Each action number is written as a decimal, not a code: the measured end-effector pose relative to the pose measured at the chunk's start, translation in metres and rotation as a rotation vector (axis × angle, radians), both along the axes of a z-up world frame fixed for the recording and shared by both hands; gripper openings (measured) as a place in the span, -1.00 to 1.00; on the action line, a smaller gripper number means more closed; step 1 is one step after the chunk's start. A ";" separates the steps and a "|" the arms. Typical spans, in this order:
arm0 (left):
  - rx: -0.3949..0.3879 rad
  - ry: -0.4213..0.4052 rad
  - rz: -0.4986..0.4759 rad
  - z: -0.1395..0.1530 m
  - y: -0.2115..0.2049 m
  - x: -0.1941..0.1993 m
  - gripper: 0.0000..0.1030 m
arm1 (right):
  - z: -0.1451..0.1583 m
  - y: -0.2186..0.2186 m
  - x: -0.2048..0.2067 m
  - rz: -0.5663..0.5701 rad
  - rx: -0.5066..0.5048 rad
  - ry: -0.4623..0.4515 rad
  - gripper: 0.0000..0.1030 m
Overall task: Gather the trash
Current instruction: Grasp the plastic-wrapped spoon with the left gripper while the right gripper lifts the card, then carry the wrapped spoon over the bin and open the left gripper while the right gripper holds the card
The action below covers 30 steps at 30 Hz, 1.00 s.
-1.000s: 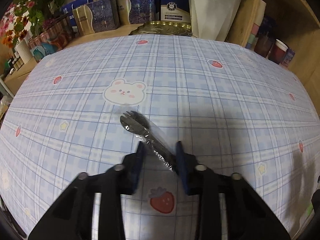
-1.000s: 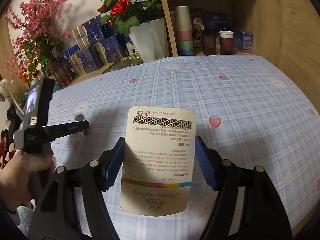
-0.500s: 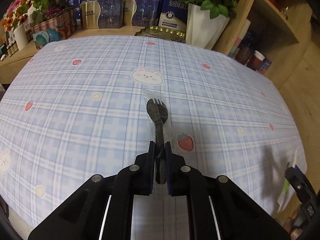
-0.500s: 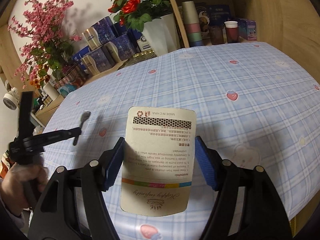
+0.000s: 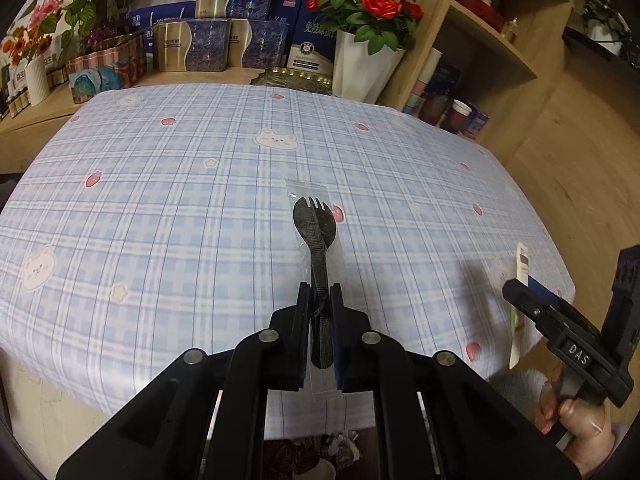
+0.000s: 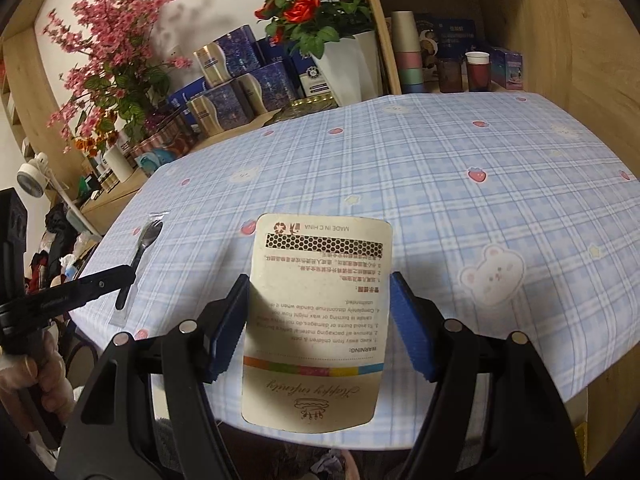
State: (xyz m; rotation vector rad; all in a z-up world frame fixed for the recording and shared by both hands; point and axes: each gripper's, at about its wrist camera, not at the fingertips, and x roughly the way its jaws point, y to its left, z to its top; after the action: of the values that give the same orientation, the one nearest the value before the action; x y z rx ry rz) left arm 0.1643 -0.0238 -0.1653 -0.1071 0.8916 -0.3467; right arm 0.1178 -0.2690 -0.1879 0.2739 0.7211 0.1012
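Blue plaid tablecloth [image 5: 168, 216] below, both pieces lifted: left gripper [image 5: 320, 300] clamps the wrapped spork [image 5: 316, 228], right gripper [image 6: 320, 316] pinches the candle card [image 6: 320, 312]. Next, probably the bin.

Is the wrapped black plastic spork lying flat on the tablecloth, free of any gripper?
No: the left gripper is shut on the wrapped black spork, holding it by the handle above the checked tablecloth.

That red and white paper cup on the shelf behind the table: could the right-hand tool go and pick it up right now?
Probably not yet. The right gripper has its jaws closed on a printed card, so it has no free grip. The paper cup stands across the table, with another cup close beside it.
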 end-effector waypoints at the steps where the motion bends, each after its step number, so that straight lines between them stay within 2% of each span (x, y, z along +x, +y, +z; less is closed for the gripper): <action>1: 0.004 -0.005 -0.004 0.001 0.001 -0.005 -0.81 | 0.001 0.003 -0.005 0.004 -0.004 -0.001 0.34; 6: 0.004 -0.031 -0.039 0.004 0.004 -0.038 -0.81 | 0.007 0.017 -0.025 0.020 -0.027 -0.012 0.34; 13: -0.004 -0.015 -0.078 -0.010 0.011 -0.079 -0.81 | 0.009 0.029 -0.051 0.023 -0.051 -0.031 0.34; 19: 0.007 -0.001 -0.120 -0.029 0.011 -0.111 -0.81 | 0.001 0.039 -0.072 0.038 -0.074 -0.030 0.34; 30: 0.035 0.101 -0.199 -0.082 -0.008 -0.143 -0.81 | -0.016 0.038 -0.100 0.050 -0.130 -0.028 0.34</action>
State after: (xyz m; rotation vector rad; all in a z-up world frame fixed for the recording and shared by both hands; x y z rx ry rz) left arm 0.0217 -0.0319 -0.2476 -0.0030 1.0107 -0.5141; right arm 0.0181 -0.2307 -0.2035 0.1303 0.7036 0.1047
